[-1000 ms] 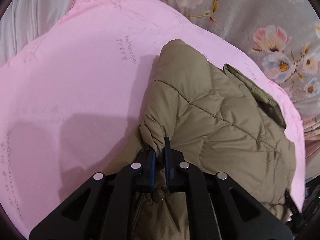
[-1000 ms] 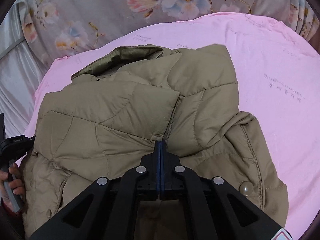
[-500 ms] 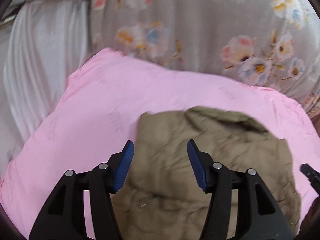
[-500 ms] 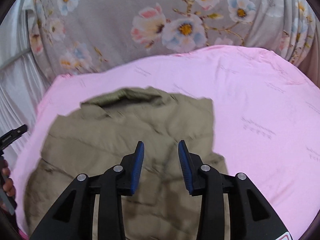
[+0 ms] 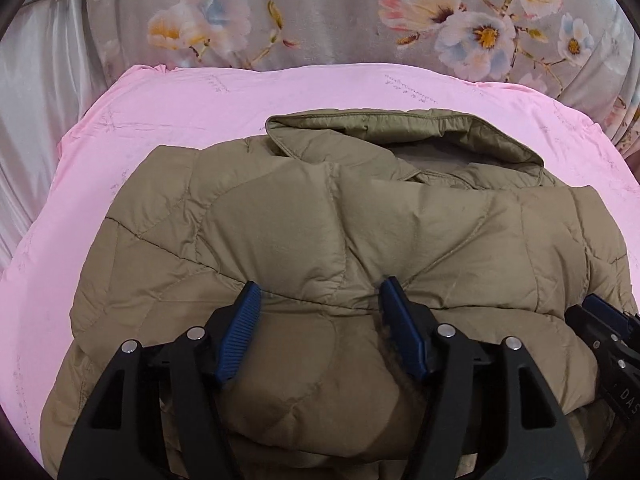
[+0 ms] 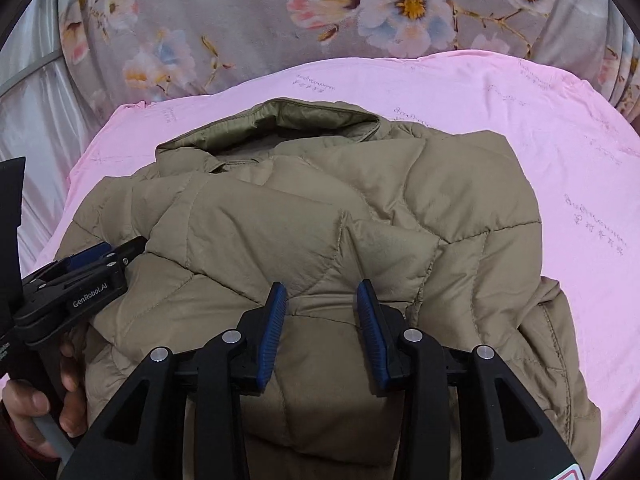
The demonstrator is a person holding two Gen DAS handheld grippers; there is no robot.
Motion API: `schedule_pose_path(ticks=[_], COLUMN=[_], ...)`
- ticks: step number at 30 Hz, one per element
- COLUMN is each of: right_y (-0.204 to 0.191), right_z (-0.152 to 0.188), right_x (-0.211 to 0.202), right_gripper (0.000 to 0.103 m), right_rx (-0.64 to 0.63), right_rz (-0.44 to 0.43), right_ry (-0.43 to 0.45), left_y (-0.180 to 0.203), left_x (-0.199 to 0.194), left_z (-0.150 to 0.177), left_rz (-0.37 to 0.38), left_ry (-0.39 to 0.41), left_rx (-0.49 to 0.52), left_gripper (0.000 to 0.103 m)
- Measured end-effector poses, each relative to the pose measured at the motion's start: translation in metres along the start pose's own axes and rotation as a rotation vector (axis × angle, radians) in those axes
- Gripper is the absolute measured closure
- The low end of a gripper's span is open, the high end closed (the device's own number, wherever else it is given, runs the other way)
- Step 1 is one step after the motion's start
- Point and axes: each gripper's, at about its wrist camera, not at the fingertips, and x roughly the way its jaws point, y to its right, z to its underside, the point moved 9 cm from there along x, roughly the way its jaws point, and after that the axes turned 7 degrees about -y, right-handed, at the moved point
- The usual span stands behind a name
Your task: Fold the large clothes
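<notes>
1. Lying in a folded bundle on the pink sheet [image 5: 280, 96], your olive quilted jacket [image 5: 304, 216] has its collar [image 5: 400, 128] turned toward the far edge and both sides folded in over the middle.
2. Your left gripper [image 5: 318, 296] stands with its jaws spread wide at the near edge of the jacket; the blue ribbed pads [image 5: 236, 332] flank a puffed panel without pinching it.
3. Your right gripper [image 6: 322, 294] is likewise spread, its blue pads [image 6: 272, 332] on either side of a quilted fold at the jacket's near edge, gripping nothing.
4. From the right wrist view, your left gripper appears at the left edge with "GenRobot.AI" printed in white on its black body, and your left hand [image 6: 36, 412] is wrapped around its handle.
5. From the left wrist view, your right gripper [image 5: 608, 320] shows at the far right with the letters "DAS" readable on it; the rest is cut off.
6. Faint grey script is printed in patches across the pink sheet, too small to read.
7. Beyond the sheet hangs a grey floral fabric [image 5: 360, 20] with pink, white and blue blossoms, and pale satin cloth [image 5: 36, 100] lies to the left.
</notes>
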Motion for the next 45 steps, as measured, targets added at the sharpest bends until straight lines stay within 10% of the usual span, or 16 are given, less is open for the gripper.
schedule_pose_path(ticks=[19,26,34,38,40,42,45], right_y=[0.0,0.019,0.046,0.019,0.0,-0.009,-0.009], right_z=[0.0,-0.063,-0.116,-0.117,-0.118,-0.131,-0.152], right_x=[0.003,-0.024,0.053,0.071,0.074,0.059,0.008], right_gripper=[0.06,0.04,0.036,0.042,0.078,0.098,0.099], right_rx=[0.008,0.091,0.272,0.215,0.203,0.228,0.289], right_rz=[-0.029,-0.095,-0.148,-0.204,-0.273,-0.358,-0.545], right_ry=[-0.015,0.064,-0.059,-0.117,-0.157,-0.114,0.038], left_y=[0.002,-0.029,-0.039,-0.021,-0.008,-0.002,0.0], left_x=[0.003,-0.022,0.052,0.066,0.061,0.052,0.021], left_z=[-0.001,-0.051,-0.101,-0.1,-0.101,-0.105,-0.124], left_rz=[-0.023,0.255,0.451,0.443,0.5,0.516,0.517], left_ry=[-0.008,-0.026,-0.216,-0.251,-0.265,-0.262,-0.159], left_rx=[0.002,-0.19,-0.367,-0.33,-0.32,-0.325,-0.295], left_gripper=[0.037,0.015,0.012,0.028,0.058,0.088,0.098])
